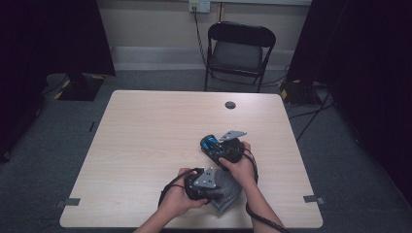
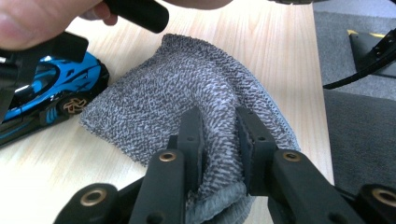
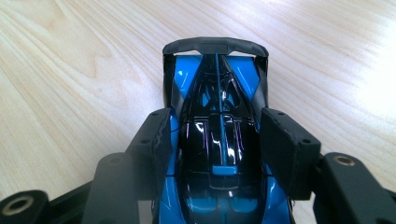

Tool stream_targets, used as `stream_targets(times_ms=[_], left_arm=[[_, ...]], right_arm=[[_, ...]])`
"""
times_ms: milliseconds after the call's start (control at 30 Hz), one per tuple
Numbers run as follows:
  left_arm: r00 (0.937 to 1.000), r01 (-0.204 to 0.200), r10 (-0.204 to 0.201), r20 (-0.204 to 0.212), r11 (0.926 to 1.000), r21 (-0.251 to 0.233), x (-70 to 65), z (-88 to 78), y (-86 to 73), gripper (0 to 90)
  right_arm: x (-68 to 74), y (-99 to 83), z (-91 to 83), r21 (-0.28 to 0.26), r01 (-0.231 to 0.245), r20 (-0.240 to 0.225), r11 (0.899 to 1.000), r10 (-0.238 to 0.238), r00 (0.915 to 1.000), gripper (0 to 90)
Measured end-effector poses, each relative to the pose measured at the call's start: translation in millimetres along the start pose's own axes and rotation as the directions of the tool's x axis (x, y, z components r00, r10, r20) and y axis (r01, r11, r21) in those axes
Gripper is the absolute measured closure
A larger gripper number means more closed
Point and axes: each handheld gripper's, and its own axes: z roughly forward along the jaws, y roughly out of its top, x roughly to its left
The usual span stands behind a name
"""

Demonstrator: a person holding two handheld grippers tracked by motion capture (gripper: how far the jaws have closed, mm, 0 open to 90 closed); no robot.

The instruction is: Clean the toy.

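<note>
**Handling: Toy Car and Cloth**

High view: we find the toy car (image 1: 214, 144) right of centre on the table (image 1: 145, 145), the grey cloth (image 1: 224, 190) nearer.

Left gripper view: the left gripper (image 2: 219, 133) pinches soft, limp cloth (image 2: 187, 93).

Right gripper view: the right gripper (image 3: 215, 135) clamps the car's (image 3: 217, 121) glossy, rigid, likely slippery flanks; we avoid its thin wing.

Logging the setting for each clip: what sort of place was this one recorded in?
Probably a recording room or lab set up for the work, not a home: a bare wooden table on grey carpet, dark curtains at both sides, a folding chair against the wall and cables across the floor.
</note>
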Motion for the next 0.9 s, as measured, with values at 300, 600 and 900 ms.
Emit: stream_targets(times_ms=[300, 600, 900], left_arm=[[0.9996, 0.008, -0.008, -0.028, 1.0, 0.002, 2.0, -2.6, -6.5, 72.6], [0.9984, 0.02, -0.02, -0.052, 0.9998, 0.007, 6.8, -10.0, -14.6, 71.6], [0.996, 0.048, -0.047, -0.076, 0.9988, 0.013, 10.8, -16.6, -23.4, 66.4]], right_arm=[[-2.6, 0.9, -2.4, 0.03, 0.006, 0.019, 1.0, -0.006, 0.9998, 36.1], [-9.0, 5.0, -24.4, -0.043, -0.009, 0.001, 0.999, 0.009, 1.0, 38.0], [1.8, -15.0, -53.6, -0.083, 0.028, -0.114, 0.996, -0.038, 0.9928, 46.3]])
